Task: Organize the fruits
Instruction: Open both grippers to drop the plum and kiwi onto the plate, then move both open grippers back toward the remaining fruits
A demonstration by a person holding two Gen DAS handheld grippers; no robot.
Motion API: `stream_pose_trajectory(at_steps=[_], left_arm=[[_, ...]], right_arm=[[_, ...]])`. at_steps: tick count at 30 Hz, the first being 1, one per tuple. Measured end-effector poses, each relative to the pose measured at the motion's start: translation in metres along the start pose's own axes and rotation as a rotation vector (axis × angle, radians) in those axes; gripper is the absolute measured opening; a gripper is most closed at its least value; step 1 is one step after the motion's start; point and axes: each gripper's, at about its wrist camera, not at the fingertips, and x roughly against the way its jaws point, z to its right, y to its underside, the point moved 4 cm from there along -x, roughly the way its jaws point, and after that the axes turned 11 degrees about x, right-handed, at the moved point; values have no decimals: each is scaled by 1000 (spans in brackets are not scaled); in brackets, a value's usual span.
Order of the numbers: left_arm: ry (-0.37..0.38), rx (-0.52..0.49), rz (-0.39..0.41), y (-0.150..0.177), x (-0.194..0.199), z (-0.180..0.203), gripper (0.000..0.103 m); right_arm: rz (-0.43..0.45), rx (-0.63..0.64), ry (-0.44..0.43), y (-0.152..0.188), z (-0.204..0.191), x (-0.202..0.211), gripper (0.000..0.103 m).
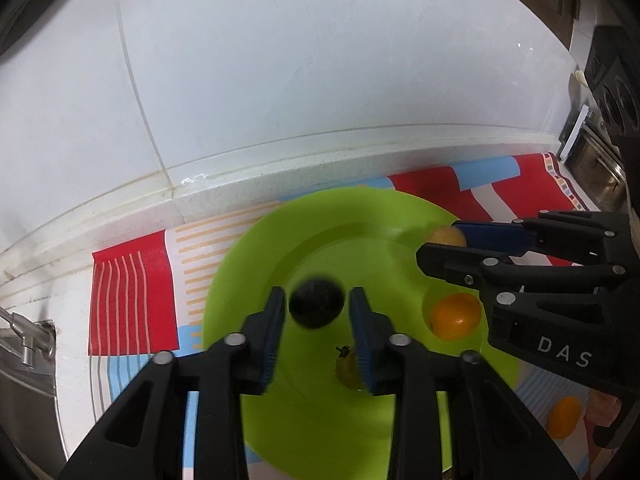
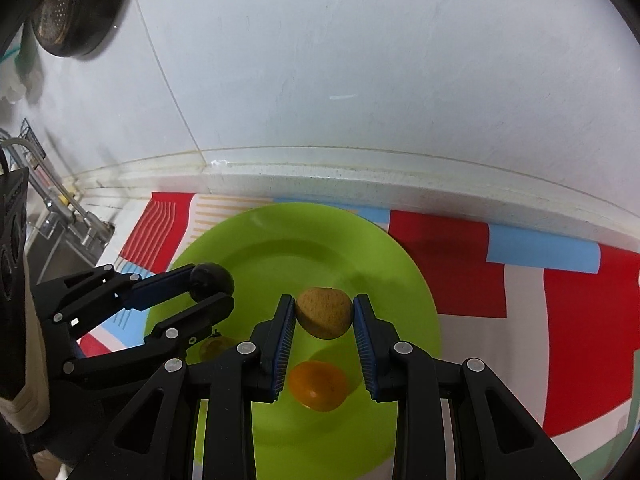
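Blue rubber pads on both tongs, black plastic frames. Left gripper (image 1: 317, 305): jaws slightly apart, the dark round fruit (image 1: 317, 305) sits between the tips with a visible gap either side, so released, not pinched; from the right wrist view it's hard to tell whether it already rests on the plate. Just under and behind its right finger, a small yellow-green fruit (image 1: 349, 370) with a stem lies on the green plate (image 1: 256, 248). Right gripper (image 2: 324, 312): closed on the tan speckled fruit (image 2: 324, 312), pads touching both sides, held above the plate centre. Directly below those jaws, an orange (image 2: 319, 385) rests on the plate. Another orange-coloured fruit (image 1: 564, 422) sits off the plate on the striped mat (image 2: 580, 280), nearer the right tongs' body. Beyond the plate: white counter ledge, tiled wall (image 2: 360, 60).

Risks, my read: the dark fruit is round, so if dropped it could roll toward the plate rim or into the stemmed one. Tan fruit, if let go here, may land on the orange and bounce off. The two tongs are close; they could clash when pulling out.
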Motion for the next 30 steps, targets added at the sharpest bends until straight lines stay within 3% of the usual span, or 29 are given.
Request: stream_pose_trajectory(at_steps=[5,9,12,16,18,30], left_arm=[[-18,10,13,2,11,-3,45],[-25,10,40,4,30,-2,57],[-12,22,70,4,50,-1,60],[0,43,105,9,79,1,64],[-3,43,130,13,95,3,69],[17,4,196,48,157,21,79]], right_arm=[[11,-3,2,1,0,5,38],[31,-4,9,5,-1,18,38],[51,-3,19,10,-4,32,38],[93,14,41,18,-12,60,41],[122,12,53,22,-14,76,48],[249,13,120,57,-36,150,58]])
